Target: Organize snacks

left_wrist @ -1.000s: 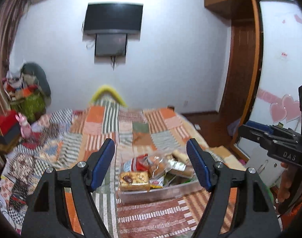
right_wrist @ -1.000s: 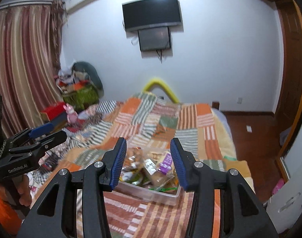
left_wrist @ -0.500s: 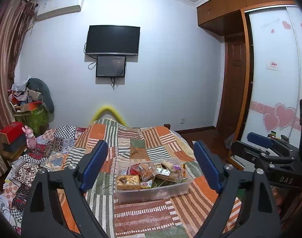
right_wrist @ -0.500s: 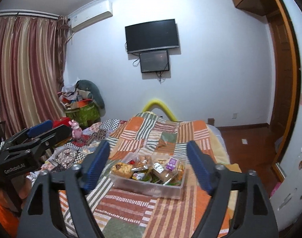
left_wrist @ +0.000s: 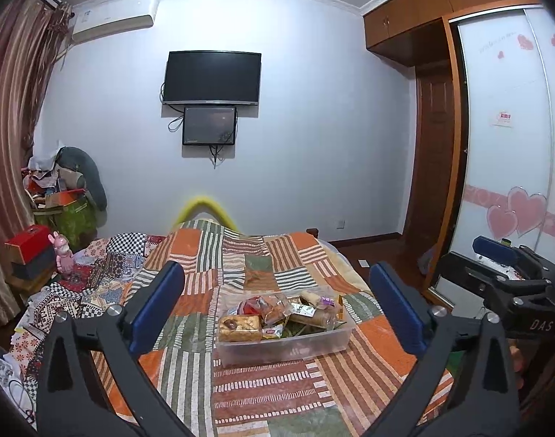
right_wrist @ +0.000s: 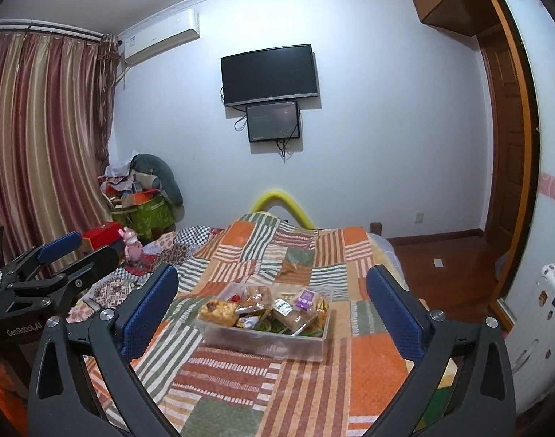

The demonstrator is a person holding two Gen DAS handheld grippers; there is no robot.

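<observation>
Left wrist view gives me one clear plastic bin [left_wrist: 283, 346] sitting on the orange, green and white striped patchwork quilt [left_wrist: 241, 393] that covers the bed, straight ahead at twelve o'clock between my own fingers. I count one bin only, heaped with wrapped snacks [left_wrist: 277, 313]; they overlap too much for an exact count, but I make out a square cake in clear wrap [left_wrist: 240, 327] at the bin's nine o'clock corner and a purple-labelled bread packet [left_wrist: 315, 304] toward its two o'clock. My left gripper [left_wrist: 277, 313] has its two blue-padded fingers [left_wrist: 157, 302] spread wide, well apart from the bin and holding nothing. At three o'clock in this view my right gripper [left_wrist: 496, 255] shows side-on with a blue pad on top.

From the right wrist view, the same bin [right_wrist: 263, 342] lies at twelve o'clock on the quilt [right_wrist: 241, 382], the purple-labelled packet [right_wrist: 304, 300] toward its one o'clock. My right gripper [right_wrist: 274, 306] is also wide open, both blue pads [right_wrist: 396, 313] clear of everything, nothing between them. The left gripper [right_wrist: 59, 251] hangs at nine o'clock, apart from the bin.

On the far wall I count two dark screens: one black flat television [right_wrist: 270, 74] and one smaller black monitor [right_wrist: 273, 121] just below it. One white air conditioner [right_wrist: 161, 38] sits at eleven o'clock above the red and gold striped curtain [right_wrist: 40, 138].
</observation>
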